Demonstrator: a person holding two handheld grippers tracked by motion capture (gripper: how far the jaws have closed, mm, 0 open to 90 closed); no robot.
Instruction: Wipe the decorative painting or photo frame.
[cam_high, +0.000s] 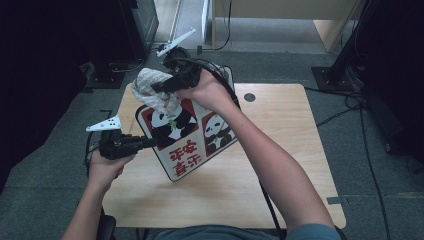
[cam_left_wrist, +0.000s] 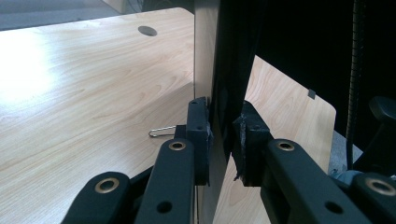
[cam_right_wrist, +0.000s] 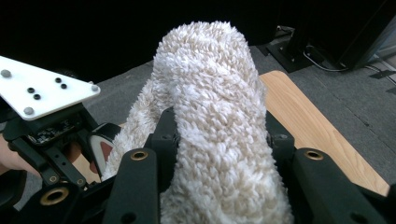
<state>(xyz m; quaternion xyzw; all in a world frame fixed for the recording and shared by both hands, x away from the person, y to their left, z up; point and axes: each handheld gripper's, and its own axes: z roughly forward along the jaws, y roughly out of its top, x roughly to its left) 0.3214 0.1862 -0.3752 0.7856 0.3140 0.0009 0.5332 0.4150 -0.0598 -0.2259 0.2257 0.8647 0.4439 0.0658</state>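
Both grippers loaded. Left gripper (cam_high: 150, 143) jaws nearly closed, pinching the edge of the panda board (cam_high: 187, 137), held tilted above the table (cam_high: 280, 150). Right gripper (cam_high: 159, 89) clamps a bunched towel (cam_high: 152, 90), touching the board's top corner.
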